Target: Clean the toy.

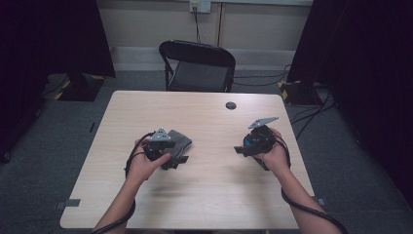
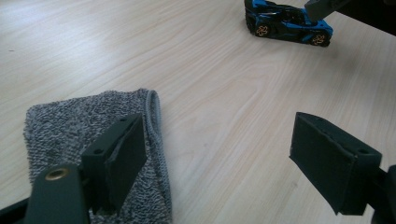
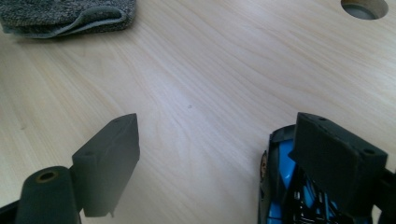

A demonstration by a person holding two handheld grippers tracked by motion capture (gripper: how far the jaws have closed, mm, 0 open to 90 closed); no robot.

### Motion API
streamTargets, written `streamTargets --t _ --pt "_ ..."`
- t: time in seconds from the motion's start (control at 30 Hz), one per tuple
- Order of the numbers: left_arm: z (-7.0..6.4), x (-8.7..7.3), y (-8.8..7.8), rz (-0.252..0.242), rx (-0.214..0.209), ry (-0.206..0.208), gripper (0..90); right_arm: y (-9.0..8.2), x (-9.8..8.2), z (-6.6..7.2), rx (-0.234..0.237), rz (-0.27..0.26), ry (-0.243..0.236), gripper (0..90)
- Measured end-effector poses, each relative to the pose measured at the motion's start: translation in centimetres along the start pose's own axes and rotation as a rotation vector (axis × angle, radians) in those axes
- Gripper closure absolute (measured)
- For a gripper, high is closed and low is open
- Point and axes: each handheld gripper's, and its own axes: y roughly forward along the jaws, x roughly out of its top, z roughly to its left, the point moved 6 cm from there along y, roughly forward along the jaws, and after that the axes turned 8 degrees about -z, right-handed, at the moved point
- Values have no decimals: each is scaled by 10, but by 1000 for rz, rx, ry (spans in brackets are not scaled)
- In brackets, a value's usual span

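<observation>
Two grippers work over a pale wood-grain surface (image 1: 204, 195) with a round cable hole (image 1: 231, 105) near its far edge. We see the left gripper (image 2: 224, 149) spread wide, one jaw above the folded grey towel (image 2: 93, 121), nothing pinched. The right gripper (image 3: 215, 163) also stands spread, one jaw over the blue toy car (image 2: 288, 23) without clamping it. Beyond stand a black folding chair (image 1: 197, 66), grey carpet (image 1: 48, 146), dark curtains (image 1: 370, 58) and a wall socket (image 1: 199, 6).
</observation>
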Motion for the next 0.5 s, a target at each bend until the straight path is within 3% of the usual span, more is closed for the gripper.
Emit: streamTargets --t 0.2,0.5 --pt "-9 -1 3 21 -11 34 185 2 2 11 22 -9 -15 149" --pt "-22 -5 9 34 -56 47 190 6 1 27 57 -11 -33 149"
